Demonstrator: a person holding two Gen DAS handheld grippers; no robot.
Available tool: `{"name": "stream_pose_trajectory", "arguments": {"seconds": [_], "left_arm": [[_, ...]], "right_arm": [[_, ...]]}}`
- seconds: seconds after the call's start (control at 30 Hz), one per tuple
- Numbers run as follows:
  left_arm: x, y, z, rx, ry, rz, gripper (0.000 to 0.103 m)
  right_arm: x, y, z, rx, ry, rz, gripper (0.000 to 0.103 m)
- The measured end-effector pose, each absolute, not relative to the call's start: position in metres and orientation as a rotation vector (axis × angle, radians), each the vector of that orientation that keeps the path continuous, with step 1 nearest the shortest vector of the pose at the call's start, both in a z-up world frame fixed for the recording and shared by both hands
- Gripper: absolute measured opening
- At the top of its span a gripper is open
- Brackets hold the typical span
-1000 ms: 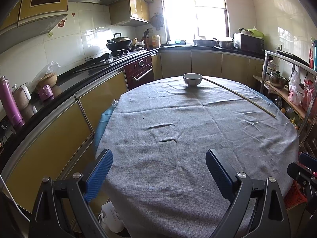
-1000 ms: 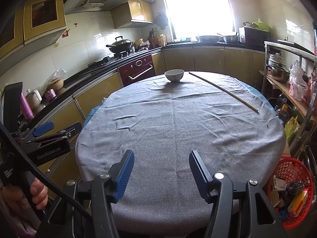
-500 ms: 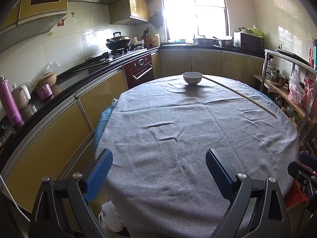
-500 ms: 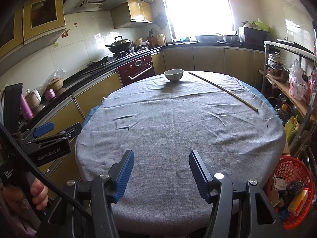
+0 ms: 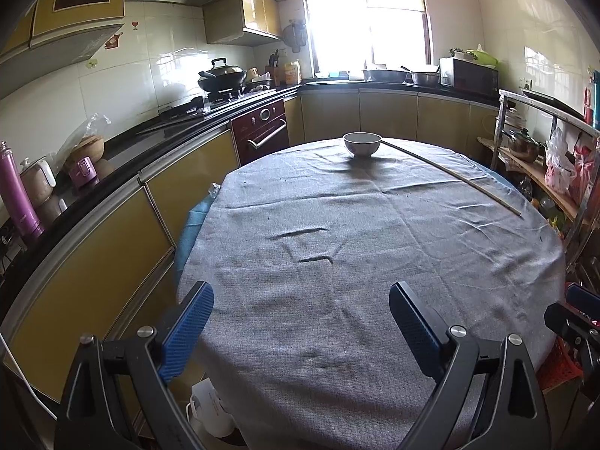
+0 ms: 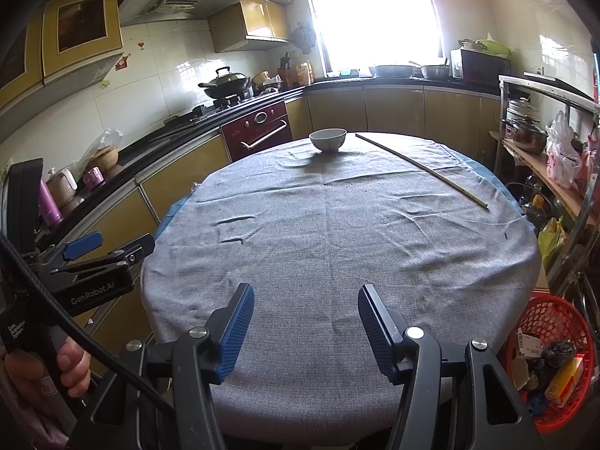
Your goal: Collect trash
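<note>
Both grippers, left (image 5: 302, 322) and right (image 6: 305, 317), hover spread and empty over the table (image 6: 337, 232); bowl (image 6: 327, 140) and stick (image 6: 420, 163) lie far off.

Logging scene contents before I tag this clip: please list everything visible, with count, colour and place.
table: 1, round, grey cloth, centre
bowl: 1, white, far edge of the table
stick: 1, pale, long, thin, far right of the table
basket: 1, red, floor right of the table, trash inside
wok: 1, black, lidded, on the stove at left
oven: 1, dark red, under the stove
flask: 1, purple, left counter
microwave: 1, dark, far right counter
rack: 1, metal, right, holding pots and bags
left gripper: 1, black, blue pads, open, empty
right gripper: 1, black, blue pads, open, empty
hand: 1, gripping the left gripper's handle
</note>
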State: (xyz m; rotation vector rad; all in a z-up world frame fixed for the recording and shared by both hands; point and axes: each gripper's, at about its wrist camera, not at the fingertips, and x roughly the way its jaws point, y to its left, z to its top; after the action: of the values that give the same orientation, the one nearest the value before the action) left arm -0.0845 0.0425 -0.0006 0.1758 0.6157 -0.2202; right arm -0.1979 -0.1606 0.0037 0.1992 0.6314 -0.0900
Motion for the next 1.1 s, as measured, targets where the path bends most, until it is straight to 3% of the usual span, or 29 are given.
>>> {"name": "stream_pose_trajectory", "arguments": {"seconds": [1.1], "left_arm": [[-0.0844, 0.0414, -0.0043, 0.185, 0.629, -0.233, 0.095]], "right_arm": [[-0.1966, -0.1636, -0.0039, 0.209, 0.648, -0.102, 0.062]]}}
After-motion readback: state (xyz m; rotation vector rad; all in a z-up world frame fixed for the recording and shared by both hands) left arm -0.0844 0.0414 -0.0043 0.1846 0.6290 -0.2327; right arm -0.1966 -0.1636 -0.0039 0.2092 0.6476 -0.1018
